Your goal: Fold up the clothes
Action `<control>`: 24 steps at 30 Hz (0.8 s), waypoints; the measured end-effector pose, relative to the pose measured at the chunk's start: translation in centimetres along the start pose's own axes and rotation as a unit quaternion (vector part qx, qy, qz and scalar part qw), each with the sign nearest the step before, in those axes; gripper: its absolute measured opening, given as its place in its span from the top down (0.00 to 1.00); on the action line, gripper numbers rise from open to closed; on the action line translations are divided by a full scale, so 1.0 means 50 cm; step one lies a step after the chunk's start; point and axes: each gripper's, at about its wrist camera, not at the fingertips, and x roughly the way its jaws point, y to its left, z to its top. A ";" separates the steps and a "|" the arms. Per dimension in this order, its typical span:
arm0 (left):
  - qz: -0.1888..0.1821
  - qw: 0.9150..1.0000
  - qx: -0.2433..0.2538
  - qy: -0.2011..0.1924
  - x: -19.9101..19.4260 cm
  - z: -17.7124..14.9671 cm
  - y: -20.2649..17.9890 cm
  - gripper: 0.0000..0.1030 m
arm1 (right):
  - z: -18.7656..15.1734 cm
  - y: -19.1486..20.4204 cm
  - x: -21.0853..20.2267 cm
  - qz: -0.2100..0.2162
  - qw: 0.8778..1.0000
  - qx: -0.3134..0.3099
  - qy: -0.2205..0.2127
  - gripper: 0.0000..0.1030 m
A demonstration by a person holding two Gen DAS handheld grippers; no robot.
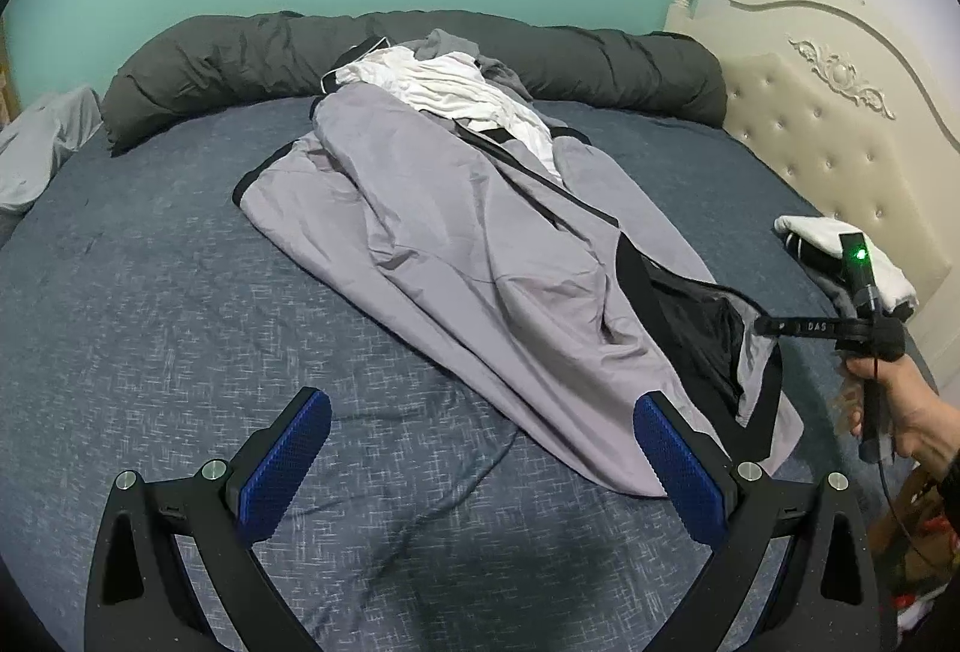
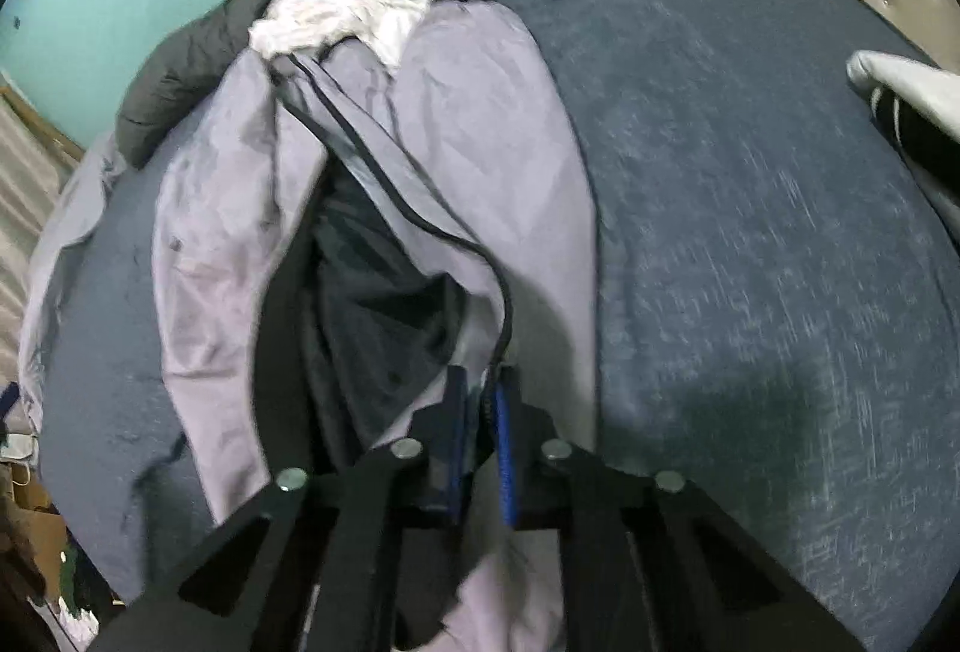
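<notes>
A light grey garment with black trim and a black lining lies lengthwise across the blue bed sheet. My left gripper hovers open above the sheet at the garment's near edge. Its right blue pad overlaps the grey hem and nothing lies between the jaws. A hand holds my right gripper at the garment's right end. In the right wrist view the right gripper is shut on the grey garment at its black-piped edge, lifting it slightly.
A crumpled white garment and other clothes lie at the far end of the grey one. A rolled dark duvet lines the back. A folded white-and-black pile sits by the cream headboard. Grey cloth lies at the far left.
</notes>
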 end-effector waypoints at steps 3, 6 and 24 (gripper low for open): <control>-0.001 1.000 -0.005 -0.003 -0.007 0.002 0.007 0.00 | 0.020 0.063 -0.037 0.029 0.998 -0.050 -0.027 0.97; -0.002 1.000 -0.011 -0.006 -0.015 0.005 0.011 0.00 | 0.042 0.140 -0.070 0.083 0.992 -0.086 -0.049 0.97; -0.012 1.000 -0.017 0.014 0.008 0.001 0.008 0.00 | -0.050 0.261 0.021 0.108 0.979 -0.168 0.043 0.79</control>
